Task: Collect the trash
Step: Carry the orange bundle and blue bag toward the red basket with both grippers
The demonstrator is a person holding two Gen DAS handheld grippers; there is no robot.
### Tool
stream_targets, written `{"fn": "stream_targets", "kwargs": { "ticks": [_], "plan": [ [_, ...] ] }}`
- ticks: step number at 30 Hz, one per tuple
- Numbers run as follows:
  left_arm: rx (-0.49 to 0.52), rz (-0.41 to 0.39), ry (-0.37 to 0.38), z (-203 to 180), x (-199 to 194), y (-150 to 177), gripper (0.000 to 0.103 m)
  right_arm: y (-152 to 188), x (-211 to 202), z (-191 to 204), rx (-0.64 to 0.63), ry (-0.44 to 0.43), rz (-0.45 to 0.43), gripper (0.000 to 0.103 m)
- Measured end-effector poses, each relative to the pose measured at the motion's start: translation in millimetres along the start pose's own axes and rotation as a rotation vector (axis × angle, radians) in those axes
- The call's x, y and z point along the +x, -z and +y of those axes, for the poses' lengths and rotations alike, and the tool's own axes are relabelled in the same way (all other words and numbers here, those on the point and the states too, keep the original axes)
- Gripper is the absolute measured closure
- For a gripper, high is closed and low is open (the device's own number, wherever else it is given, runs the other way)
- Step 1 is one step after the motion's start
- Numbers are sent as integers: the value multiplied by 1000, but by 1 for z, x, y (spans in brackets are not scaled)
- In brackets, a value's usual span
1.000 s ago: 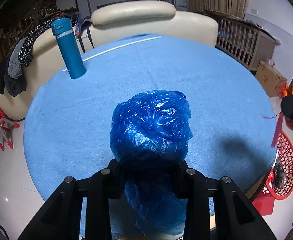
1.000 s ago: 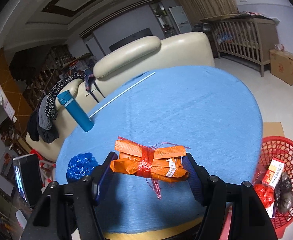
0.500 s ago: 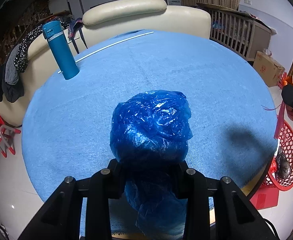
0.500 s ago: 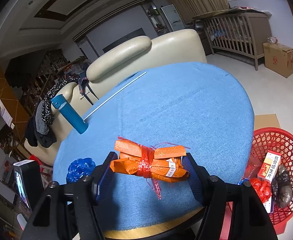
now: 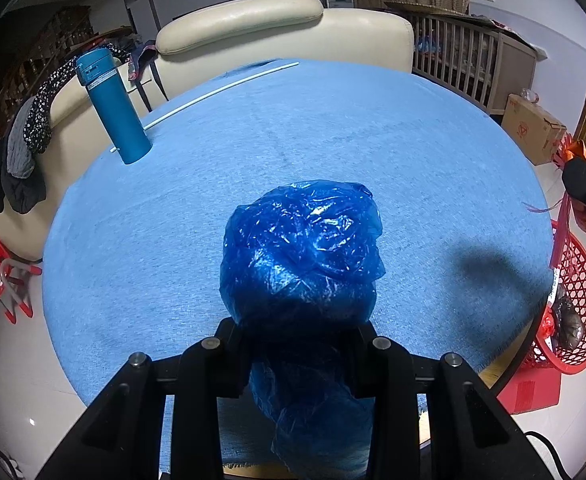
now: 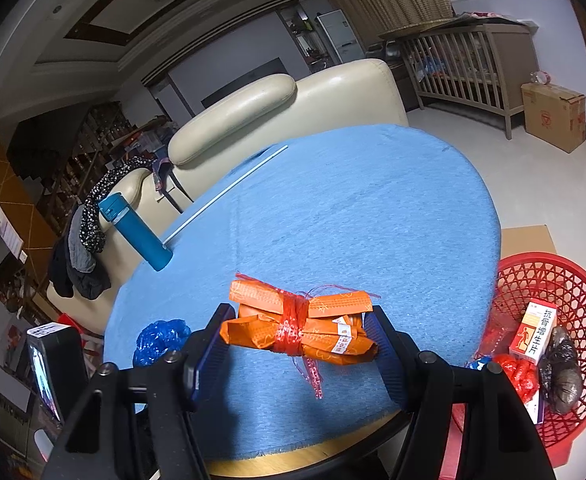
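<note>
**A:** What filled the scene?

**B:** A round table (image 5: 333,140) under a blue cloth, with a cream sofa (image 5: 253,28) behind its far edge. A red basket (image 6: 573,292) stood on the floor just off the table's right edge, holding a medicine box (image 6: 533,332) and dark and red wads.

**A:** And on the table?

**B:** A teal flask (image 5: 113,108) stood upright near the far left edge, with a thin white rod (image 5: 221,90) lying behind it.

**A:** What did the left gripper (image 5: 299,344) hold?

**B:** Its fingers pinched a crumpled blue plastic bag (image 5: 301,252) above the table's near edge.

**A:** And the right gripper (image 6: 299,340)?

**B:** Its fingers clamped an orange wrapper bundle (image 6: 299,324) tied with red netting, raised over the near right edge, close to the basket.
</note>
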State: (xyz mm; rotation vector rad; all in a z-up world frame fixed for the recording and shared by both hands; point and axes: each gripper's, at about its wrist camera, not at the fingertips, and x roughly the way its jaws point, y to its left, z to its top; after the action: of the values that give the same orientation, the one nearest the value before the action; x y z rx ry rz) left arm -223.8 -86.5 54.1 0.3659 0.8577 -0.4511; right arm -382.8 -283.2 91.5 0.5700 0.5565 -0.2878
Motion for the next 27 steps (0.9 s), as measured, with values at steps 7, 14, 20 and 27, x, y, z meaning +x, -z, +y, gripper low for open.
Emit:
{"fn": "stream_targets", "kwargs": {
  "ticks": [7, 14, 20, 27],
  "plan": [
    [16, 0, 8, 2, 3, -1, 66, 1, -2, -4, 17, 6, -6, 33],
    [34, -1, 10, 2, 6, -2, 66, 1, -4, -12, 33, 15, -10, 33],
    [53, -5, 14, 3, 7, -1, 66, 3, -7, -22, 46, 22, -13, 33],
    [78, -8, 22, 7, 9, 2, 66, 2, -18, -40, 70, 45, -35, 33]
  ]
}}
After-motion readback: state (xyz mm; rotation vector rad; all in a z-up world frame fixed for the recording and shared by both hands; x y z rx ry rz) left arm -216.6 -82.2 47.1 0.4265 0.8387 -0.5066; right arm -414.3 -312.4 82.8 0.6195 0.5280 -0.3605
